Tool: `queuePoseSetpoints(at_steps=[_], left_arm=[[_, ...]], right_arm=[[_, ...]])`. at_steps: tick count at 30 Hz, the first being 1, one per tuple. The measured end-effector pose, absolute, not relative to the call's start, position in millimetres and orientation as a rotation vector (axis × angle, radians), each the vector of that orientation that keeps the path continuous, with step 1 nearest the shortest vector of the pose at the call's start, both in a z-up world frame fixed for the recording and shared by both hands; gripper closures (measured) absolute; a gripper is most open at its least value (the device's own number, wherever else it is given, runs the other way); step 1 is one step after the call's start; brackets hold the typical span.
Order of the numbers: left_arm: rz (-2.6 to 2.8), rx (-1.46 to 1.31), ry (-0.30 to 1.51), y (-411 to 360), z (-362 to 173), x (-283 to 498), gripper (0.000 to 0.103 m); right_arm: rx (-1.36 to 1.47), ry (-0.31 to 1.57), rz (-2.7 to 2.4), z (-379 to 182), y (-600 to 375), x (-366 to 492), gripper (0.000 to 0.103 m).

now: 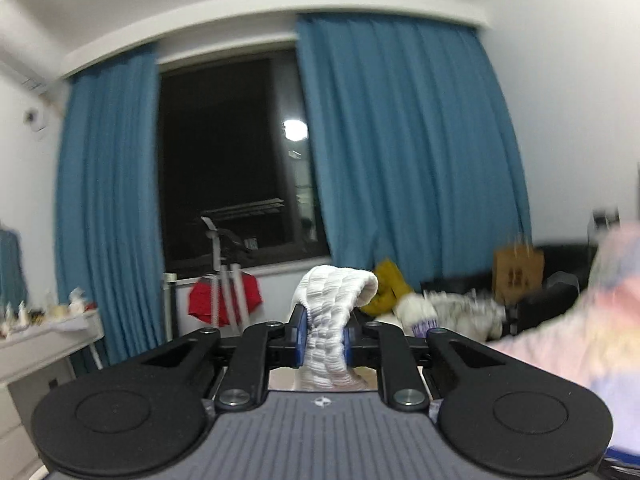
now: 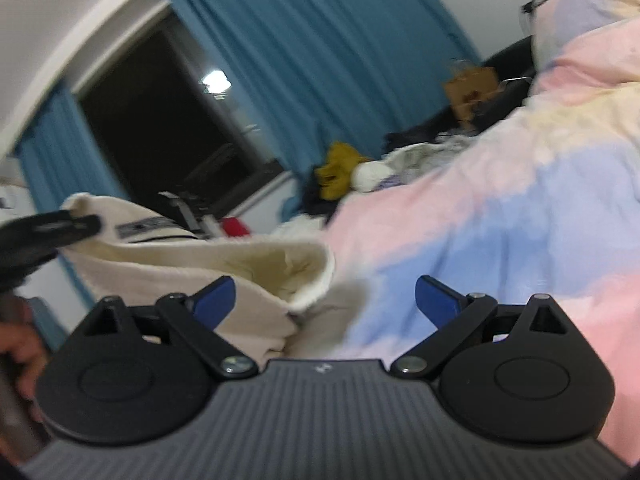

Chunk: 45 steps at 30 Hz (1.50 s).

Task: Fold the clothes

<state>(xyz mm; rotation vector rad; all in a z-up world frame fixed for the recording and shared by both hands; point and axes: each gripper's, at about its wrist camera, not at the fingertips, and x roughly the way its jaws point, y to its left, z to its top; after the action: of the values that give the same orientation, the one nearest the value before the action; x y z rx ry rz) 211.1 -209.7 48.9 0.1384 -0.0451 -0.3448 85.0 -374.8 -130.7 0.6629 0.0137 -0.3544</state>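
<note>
Left gripper (image 1: 324, 338) pinches a cream knit garment (image 1: 334, 300) held aloft; right gripper (image 2: 325, 300) gapes empty above the pastel quilt (image 2: 500, 220). Folding seems barely begun.

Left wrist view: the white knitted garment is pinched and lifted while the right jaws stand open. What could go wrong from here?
1. The left gripper pinches only a narrow bunched edge of the white ribbed knit garment; it may slip out.
2. The right gripper is open and holds nothing, so the garment hangs from one point and may twist.
3. The hanging part lies against the pink, blue and yellow pastel quilt and may drag on it.
</note>
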Motion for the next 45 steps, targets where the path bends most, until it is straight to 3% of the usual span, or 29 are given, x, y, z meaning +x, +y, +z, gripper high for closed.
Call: queuePoseSetpoints(at_steps=[5,12,19,25,27,28,30,32,34,40,45], left_arm=[[-0.296,-0.039,-0.013,-94.0,71.6,156.7,0.085],[-0.148,-0.224,0.203,37.4,5.7,133.4,0.085],[-0.008,-0.448,0.432,112.3,-56.2,150.3,0.084],[0.003,-0.451,0.467,130.5,-68.9,154.1,0.078],[0.006,-0.441,0.480,125.3,-71.4,160.9,0.075],[0.004,-0.442,0.487,125.7,-74.6,162.6,0.072],[-0.003,-0.449,0.501,122.3,-78.4,166.3,0.063],[0.004,-0.471,0.514,118.7,-79.9,170.7,0.054],[-0.005,-0.499,0.520,125.0,-79.6,159.4,0.047],[-0.063,-0.599,0.533,136.4,-77.9,119.8,0.023],[-0.056,-0.546,0.546,128.6,-76.4,106.6,0.019]], right_arm=[[0.752,0.077,-0.197,-122.6,-361.6,78.3,0.004],[1.004,0.374,0.028,-152.5,-335.3,97.1,0.004],[1.058,0.595,0.124,-181.2,-304.5,129.0,0.004],[0.876,0.715,0.141,-193.4,-265.6,161.4,0.007],[0.824,0.692,0.131,-193.1,-253.9,167.8,0.015],[0.807,0.676,0.136,-190.3,-250.3,172.2,0.030],[0.778,0.647,0.139,-183.6,-244.3,175.9,0.042],[0.755,0.621,0.137,-176.3,-240.1,175.7,0.072],[0.772,0.609,0.129,-169.4,-249.3,177.1,0.083],[0.898,0.490,0.144,-136.4,-274.1,148.6,0.089],[0.958,0.430,0.168,-120.4,-286.2,119.3,0.089]])
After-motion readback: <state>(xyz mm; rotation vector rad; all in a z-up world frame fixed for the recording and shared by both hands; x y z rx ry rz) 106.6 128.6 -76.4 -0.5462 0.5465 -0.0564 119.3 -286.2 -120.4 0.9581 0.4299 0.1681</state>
